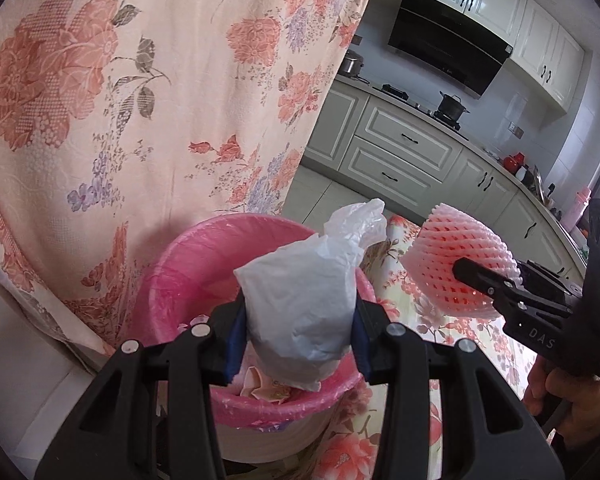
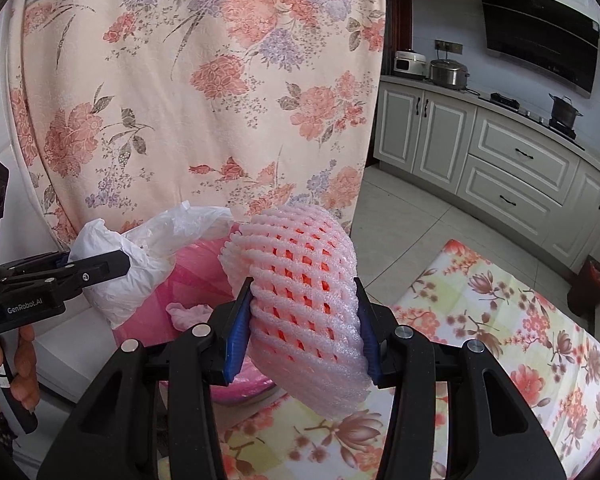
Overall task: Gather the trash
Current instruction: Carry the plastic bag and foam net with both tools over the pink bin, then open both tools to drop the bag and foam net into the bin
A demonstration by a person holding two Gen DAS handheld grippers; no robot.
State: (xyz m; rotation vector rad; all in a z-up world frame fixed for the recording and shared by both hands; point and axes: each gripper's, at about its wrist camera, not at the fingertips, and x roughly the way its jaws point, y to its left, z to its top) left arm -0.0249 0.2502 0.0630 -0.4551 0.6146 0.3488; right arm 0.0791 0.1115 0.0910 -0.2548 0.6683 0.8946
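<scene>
Already both tongs are clamped: left tongs (image 1: 300, 322) on a plastic bag (image 1: 304, 312), right tongs (image 2: 302, 330) on a foam net (image 2: 300, 304). Released early, the net likely misses the pink bin (image 1: 172, 264) onto the bench (image 2: 500, 320).

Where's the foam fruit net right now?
The foam fruit net is clamped in the right tool, held beside the pink-lined trash bin, right of the white plastic bag.

surface: floral tablecloth (image 2: 500, 320) | beside it: pink-lined bin (image 1: 188, 264) w/ trash
</scene>
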